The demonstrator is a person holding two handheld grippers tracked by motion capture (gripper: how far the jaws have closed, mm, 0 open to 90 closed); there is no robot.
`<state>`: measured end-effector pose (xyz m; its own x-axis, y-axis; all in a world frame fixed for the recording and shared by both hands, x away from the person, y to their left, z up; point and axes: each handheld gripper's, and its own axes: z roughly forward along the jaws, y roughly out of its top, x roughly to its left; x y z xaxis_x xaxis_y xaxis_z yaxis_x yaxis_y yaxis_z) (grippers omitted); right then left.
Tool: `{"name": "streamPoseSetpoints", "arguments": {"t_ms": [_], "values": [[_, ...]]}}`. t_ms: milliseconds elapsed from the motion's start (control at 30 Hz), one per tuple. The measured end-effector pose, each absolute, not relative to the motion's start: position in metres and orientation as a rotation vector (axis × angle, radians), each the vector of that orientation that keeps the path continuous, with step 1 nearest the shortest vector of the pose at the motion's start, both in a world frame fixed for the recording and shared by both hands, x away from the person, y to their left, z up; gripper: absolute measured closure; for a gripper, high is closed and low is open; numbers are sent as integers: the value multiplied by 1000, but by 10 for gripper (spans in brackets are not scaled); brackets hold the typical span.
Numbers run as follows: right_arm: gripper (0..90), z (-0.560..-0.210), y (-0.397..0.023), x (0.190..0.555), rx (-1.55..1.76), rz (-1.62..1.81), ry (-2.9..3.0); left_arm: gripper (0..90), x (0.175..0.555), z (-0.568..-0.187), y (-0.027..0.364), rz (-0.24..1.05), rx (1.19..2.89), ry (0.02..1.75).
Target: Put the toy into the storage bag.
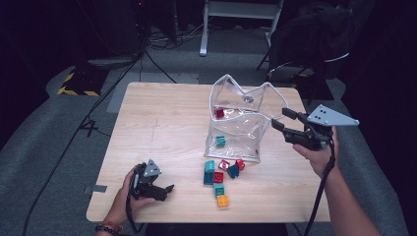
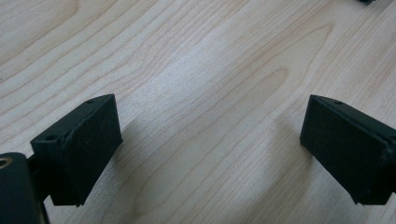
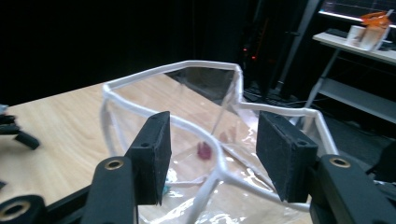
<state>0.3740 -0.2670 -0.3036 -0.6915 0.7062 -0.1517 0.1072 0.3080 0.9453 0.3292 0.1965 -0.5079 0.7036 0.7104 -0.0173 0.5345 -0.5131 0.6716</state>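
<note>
A clear plastic bag with white trim lies open on the wooden table. Inside it are a red brick and a teal brick. My right gripper hovers at the bag's right edge, open, with nothing pressed between its pads. In the right gripper view the bag's white rim and the red brick lie beyond that gripper. Several loose bricks sit in front of the bag, among them a teal one and an orange one. My left gripper rests at the front left, open over bare wood.
Behind the table's far right corner stands a dark chair with a black bag. A white desk frame and cables lie on the floor beyond. Yellow-black tape marks the floor at the left. A shelf with cups is off to the side.
</note>
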Motion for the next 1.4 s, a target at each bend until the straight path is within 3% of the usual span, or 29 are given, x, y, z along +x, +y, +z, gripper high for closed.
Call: {"name": "streamPoseSetpoints", "arguments": {"t_ms": [533,1400], "values": [[443,-335,-248,342,609,1436,2143,56,329,-508,196,345,2243,944],[436,-458,-192,309,466,1381,2548,56,329,-508,196,344,2244,943]]}}
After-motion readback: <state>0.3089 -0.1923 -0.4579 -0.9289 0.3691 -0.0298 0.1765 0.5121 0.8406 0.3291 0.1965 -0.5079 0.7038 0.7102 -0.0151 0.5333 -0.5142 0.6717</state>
